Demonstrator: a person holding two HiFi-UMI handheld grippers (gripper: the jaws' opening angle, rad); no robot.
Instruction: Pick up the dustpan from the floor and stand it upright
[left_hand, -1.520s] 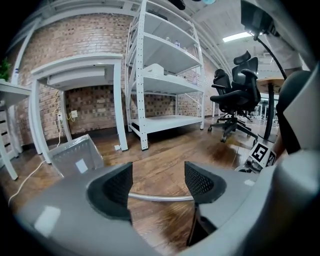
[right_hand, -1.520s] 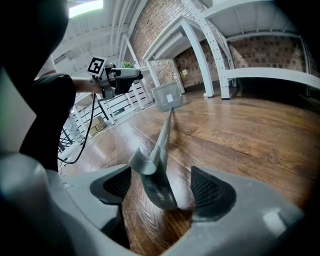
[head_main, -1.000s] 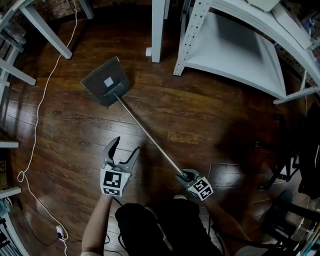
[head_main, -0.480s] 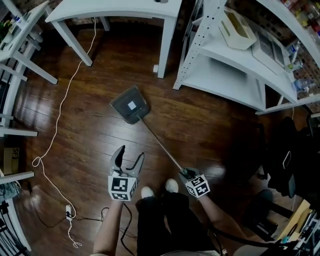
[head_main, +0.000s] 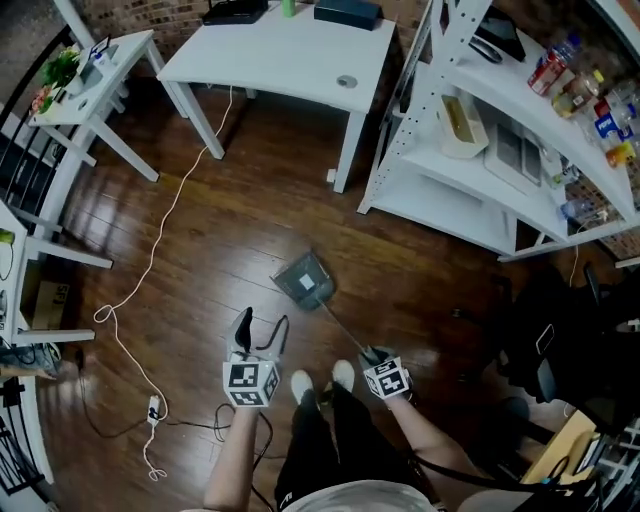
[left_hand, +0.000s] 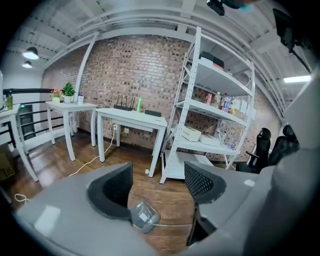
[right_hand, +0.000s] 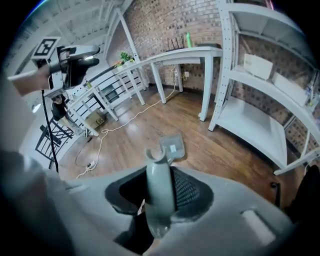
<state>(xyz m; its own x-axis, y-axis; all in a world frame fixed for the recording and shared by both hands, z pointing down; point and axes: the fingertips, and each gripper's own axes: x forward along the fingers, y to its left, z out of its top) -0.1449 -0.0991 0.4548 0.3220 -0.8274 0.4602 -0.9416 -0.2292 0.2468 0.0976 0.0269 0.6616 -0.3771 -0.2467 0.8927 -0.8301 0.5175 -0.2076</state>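
Note:
The dustpan has a grey pan (head_main: 303, 279) and a long thin metal handle (head_main: 341, 325) that runs up to my right gripper (head_main: 372, 354). That gripper is shut on the handle's pale grip (right_hand: 159, 185), and the pan (right_hand: 172, 147) hangs low over the wood floor beyond it. I cannot tell whether the pan touches the floor. My left gripper (head_main: 262, 328) is held beside it at the left, open and empty. In the left gripper view the pan (left_hand: 144, 216) shows between and below the jaws of the left gripper (left_hand: 157, 187).
A white desk (head_main: 290, 60) stands at the back and a white shelving unit (head_main: 480, 150) at the right. A white cable (head_main: 150, 270) trails across the floor to a power strip (head_main: 153, 408). A black chair (head_main: 560, 340) sits at the right. The person's feet (head_main: 300, 385) are just below the pan.
Both grippers have risen as the person stood up. The handle now stands steeper and the pan has drawn in toward the feet. The left gripper stays open and empty.

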